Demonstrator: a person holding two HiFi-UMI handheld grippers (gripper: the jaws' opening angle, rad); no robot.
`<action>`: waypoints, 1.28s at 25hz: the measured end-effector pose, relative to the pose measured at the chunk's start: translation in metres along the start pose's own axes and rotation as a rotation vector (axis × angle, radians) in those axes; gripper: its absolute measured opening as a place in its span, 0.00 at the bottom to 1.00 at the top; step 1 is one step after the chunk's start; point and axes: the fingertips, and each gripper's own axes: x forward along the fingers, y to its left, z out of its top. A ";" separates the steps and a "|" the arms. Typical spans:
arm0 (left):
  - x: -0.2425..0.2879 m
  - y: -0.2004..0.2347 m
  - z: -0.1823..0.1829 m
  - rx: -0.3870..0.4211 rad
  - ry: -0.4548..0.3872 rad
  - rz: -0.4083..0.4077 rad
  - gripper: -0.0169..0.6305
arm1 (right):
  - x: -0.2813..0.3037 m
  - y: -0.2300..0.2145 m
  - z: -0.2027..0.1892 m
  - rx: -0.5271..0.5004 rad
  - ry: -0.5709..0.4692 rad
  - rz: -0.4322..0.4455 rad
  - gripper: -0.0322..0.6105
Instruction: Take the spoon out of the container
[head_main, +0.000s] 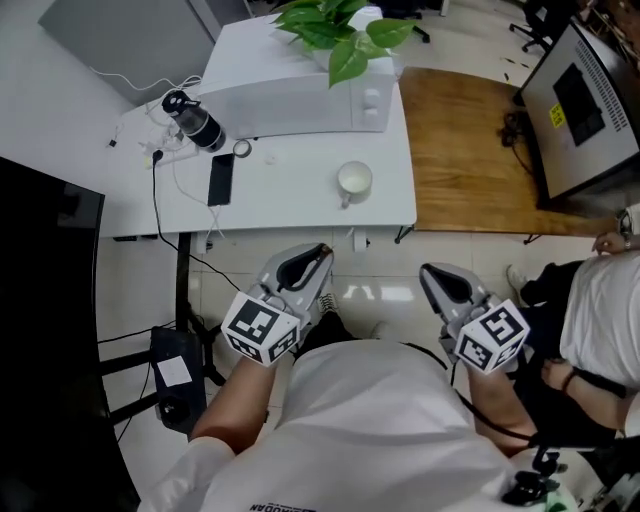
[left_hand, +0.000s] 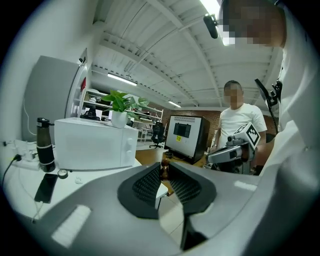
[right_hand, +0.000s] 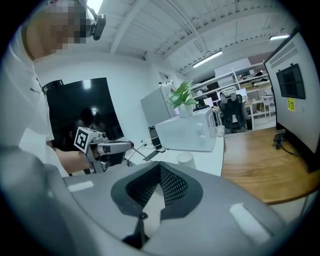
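A white cup (head_main: 354, 180) stands near the front edge of the white table (head_main: 300, 205); it also shows in the right gripper view (right_hand: 186, 159). I see no spoon in any view, and the cup's inside shows nothing I can make out. Both grippers hang over the floor, close to my body and short of the table. My left gripper (head_main: 326, 250) (left_hand: 165, 167) has a narrow gap between its tips with nothing in it. My right gripper (head_main: 425, 270) (right_hand: 160, 166) has its tips touching and holds nothing. Each gripper shows in the other's view: left gripper (right_hand: 131, 145), right gripper (left_hand: 210, 158).
On the table are a white microwave (head_main: 300, 100) with a potted plant (head_main: 335, 30) on top, a dark bottle (head_main: 195, 120), a phone (head_main: 221, 178) and cables. A wooden desk (head_main: 460, 150) with a monitor (head_main: 580, 100) is to the right, where a person (head_main: 600, 320) sits. A black screen (head_main: 40, 300) is at the left.
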 end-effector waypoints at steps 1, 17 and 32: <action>-0.003 -0.010 -0.004 0.002 0.002 0.010 0.11 | -0.008 0.003 -0.006 -0.001 0.003 0.011 0.06; -0.057 -0.068 -0.027 0.055 0.030 0.035 0.11 | -0.058 0.048 -0.032 -0.023 -0.013 0.001 0.06; -0.094 -0.035 -0.027 0.069 0.038 -0.042 0.11 | -0.018 0.088 -0.030 -0.008 -0.007 -0.064 0.06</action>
